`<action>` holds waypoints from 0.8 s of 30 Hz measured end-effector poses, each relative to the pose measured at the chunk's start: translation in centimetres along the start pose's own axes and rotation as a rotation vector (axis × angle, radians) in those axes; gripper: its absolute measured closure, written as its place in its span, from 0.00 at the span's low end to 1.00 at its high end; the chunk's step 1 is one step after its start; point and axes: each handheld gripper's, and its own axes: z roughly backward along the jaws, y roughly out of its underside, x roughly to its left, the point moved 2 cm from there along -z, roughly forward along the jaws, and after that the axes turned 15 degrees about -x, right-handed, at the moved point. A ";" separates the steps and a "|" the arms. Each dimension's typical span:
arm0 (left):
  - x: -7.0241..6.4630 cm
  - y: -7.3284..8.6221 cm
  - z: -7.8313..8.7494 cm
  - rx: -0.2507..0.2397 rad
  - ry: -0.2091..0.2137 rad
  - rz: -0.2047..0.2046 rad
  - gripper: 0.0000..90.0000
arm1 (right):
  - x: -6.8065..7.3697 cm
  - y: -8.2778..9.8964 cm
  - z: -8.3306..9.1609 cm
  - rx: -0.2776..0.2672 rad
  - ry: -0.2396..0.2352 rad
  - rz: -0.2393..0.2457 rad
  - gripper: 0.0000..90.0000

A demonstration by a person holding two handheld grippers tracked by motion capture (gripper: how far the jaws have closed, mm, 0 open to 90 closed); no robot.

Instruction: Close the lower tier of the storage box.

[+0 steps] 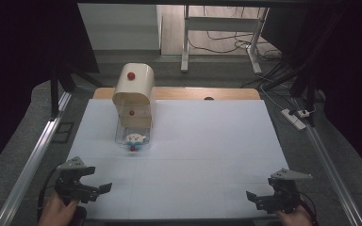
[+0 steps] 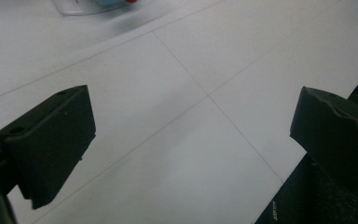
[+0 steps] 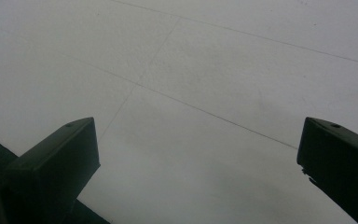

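— Where is the cream cabinet (image 1: 133, 96) placed?

— It is set at the far left of the white bench (image 1: 207, 155), a clear drawer (image 1: 132, 138) drawn out toward the person.

— Which tool is nearer?

— The left gripper (image 1: 96, 181) is judged nearer; the drawer lies ahead and slightly right of it. The right gripper (image 1: 258, 195) is held well apart. Both pairs of jaws are spread wide, empty.

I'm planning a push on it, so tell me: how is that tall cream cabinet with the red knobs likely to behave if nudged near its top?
The cream cabinet stands tall on a narrow base, so a high nudge would probably tip it rather than slide it. Its clear bottom drawer is pulled out towards the person, which may shift weight forward. The white table cover looks smooth, so a low push might slide it.
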 end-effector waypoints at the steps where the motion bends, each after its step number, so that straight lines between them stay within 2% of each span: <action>1: 0.0 0.0 0.0 0.002 -0.001 -0.002 0.00 | 0.0 0.0 0.0 0.001 0.000 0.000 0.00; 5: 0.1 -0.1 -0.2 0.009 -0.003 -0.016 0.00 | 0.0 0.0 0.0 0.002 -0.001 0.000 0.00; 11: 0.2 -0.2 -0.4 0.011 0.016 -0.018 0.00 | 0.1 0.0 -0.1 0.010 -0.005 0.005 0.00; 24: 0.7 -0.9 -1.2 -0.012 -0.004 -0.058 0.00 | 0.1 0.0 -0.2 0.018 -0.006 0.010 0.00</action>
